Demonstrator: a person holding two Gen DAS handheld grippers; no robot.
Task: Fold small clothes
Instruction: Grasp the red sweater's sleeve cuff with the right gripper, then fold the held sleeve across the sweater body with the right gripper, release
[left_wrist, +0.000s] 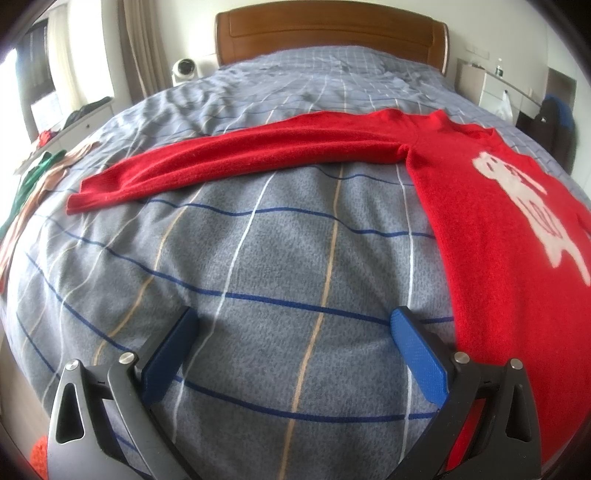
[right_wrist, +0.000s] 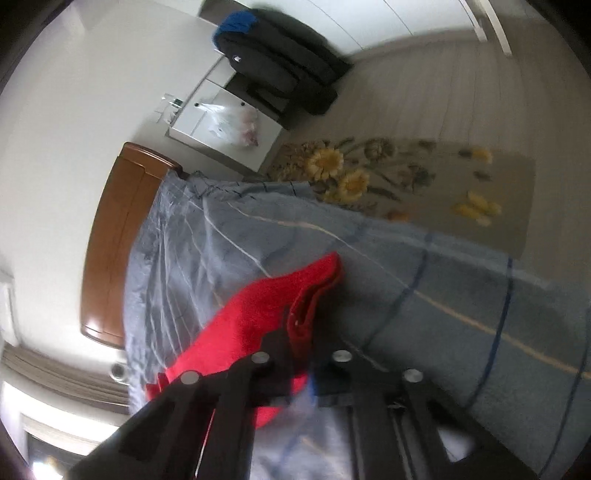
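Observation:
A red sweater (left_wrist: 480, 192) with a white figure on its front lies flat on the blue-grey checked bedspread (left_wrist: 258, 266). Its one sleeve (left_wrist: 221, 162) stretches out to the left. My left gripper (left_wrist: 293, 328) is open and empty, low over the bedspread, its right finger at the sweater's lower left edge. In the blurred, tilted right wrist view my right gripper (right_wrist: 301, 328) is shut on a bunched fold of the red sweater (right_wrist: 258, 314) and holds it above the bedspread (right_wrist: 424, 295).
A wooden headboard (left_wrist: 332, 33) stands at the far end. Other clothes (left_wrist: 40, 173) lie at the bed's left edge. A white cabinet (right_wrist: 221, 122), a dark bag (right_wrist: 280, 62) and a flowered rug (right_wrist: 406, 177) lie beside the bed.

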